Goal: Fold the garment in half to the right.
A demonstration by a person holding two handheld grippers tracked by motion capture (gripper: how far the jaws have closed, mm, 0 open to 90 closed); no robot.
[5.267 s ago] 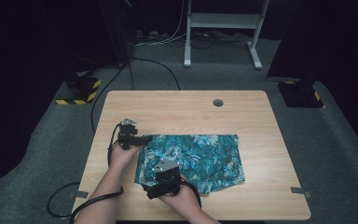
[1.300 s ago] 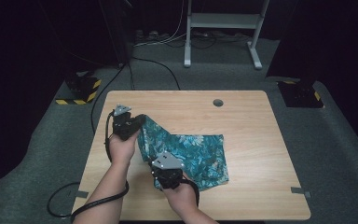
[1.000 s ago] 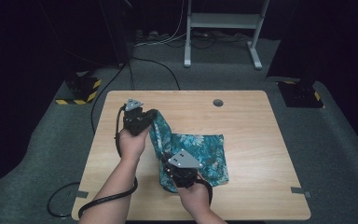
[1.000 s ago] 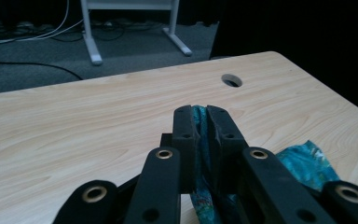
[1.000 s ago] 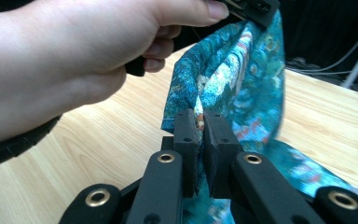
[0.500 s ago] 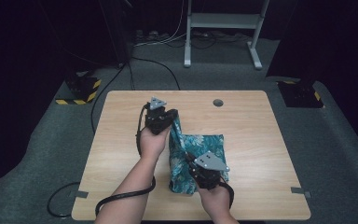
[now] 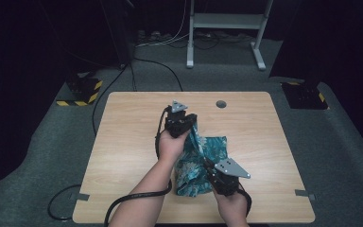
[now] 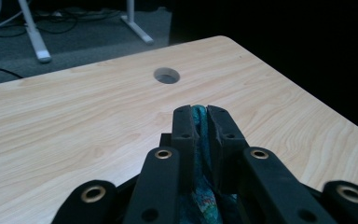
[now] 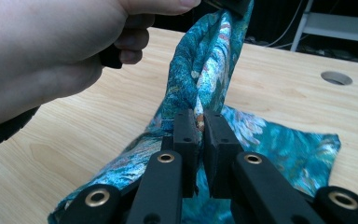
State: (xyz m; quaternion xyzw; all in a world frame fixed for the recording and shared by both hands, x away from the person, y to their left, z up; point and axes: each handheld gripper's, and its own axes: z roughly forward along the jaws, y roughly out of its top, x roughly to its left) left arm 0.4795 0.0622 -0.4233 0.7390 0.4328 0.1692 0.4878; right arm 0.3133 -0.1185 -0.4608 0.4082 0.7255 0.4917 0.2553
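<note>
Two grippers clamped on one teal patterned cloth (image 7: 203,156), left gripper (image 8: 199,122) pinching the far edge, right gripper (image 9: 197,123) gripping the near fold, jaws nearly closed.

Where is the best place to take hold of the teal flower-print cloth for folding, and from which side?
Grip the teal flower-print cloth at its lifted edge, coming from the person's side; that edge stands off the light wooden table as a thin ridge.

You are working with one patterned cloth (image 7: 203,158) on one table (image 7: 123,142). You are holding two grippers: left gripper (image 7: 189,124), right gripper (image 7: 209,166).
</note>
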